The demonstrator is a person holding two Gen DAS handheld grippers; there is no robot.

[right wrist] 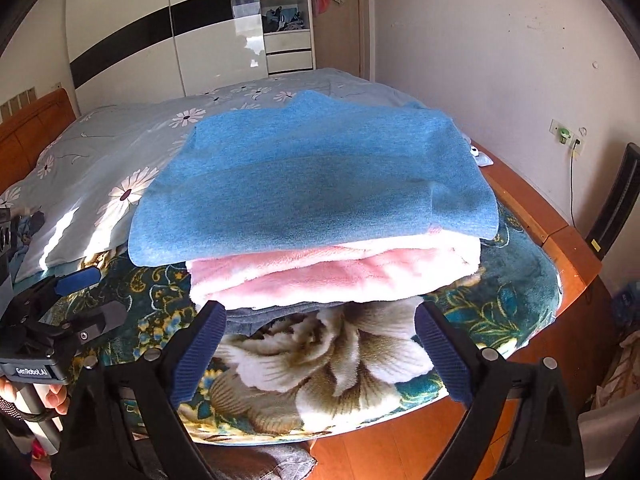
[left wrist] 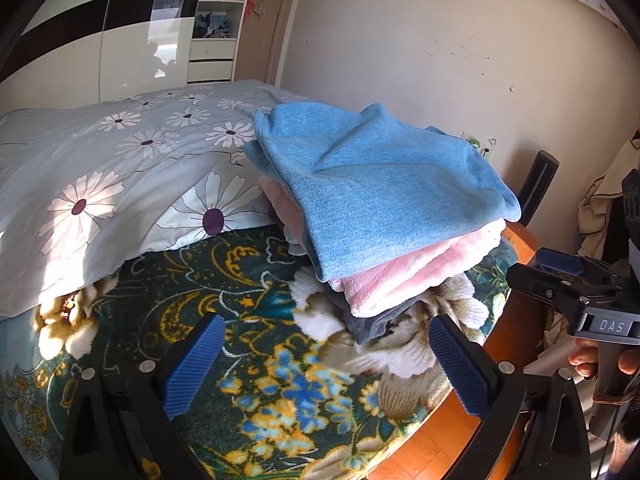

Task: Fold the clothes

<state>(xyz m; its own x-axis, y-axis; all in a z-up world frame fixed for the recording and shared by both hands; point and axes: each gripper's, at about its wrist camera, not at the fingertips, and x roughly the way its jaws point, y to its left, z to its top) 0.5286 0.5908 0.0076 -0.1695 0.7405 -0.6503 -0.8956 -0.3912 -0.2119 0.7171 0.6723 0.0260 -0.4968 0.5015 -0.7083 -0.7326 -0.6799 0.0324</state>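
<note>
A folded blue garment (left wrist: 372, 192) (right wrist: 312, 184) lies on top of a stack. Under it is a folded pink fleece (left wrist: 404, 276) (right wrist: 328, 272), and under that a grey garment (left wrist: 368, 326) (right wrist: 272, 312). The stack rests on a dark floral blanket (left wrist: 248, 304) (right wrist: 344, 360) at the bed's corner. My left gripper (left wrist: 326, 356) is open and empty, just in front of the stack; it also shows at the left of the right wrist view (right wrist: 86, 296). My right gripper (right wrist: 320, 344) is open and empty, facing the stack's front edge; it also shows at the right of the left wrist view (left wrist: 560, 276).
A daisy-print duvet (left wrist: 132, 168) (right wrist: 100, 160) covers the bed behind and left of the stack. The wooden bed frame (left wrist: 516, 240) (right wrist: 560, 232) edges the blanket on the right. A dark chair (right wrist: 616, 200) and a wall (left wrist: 460, 60) stand beyond. A wardrobe (right wrist: 160, 40) fills the far side.
</note>
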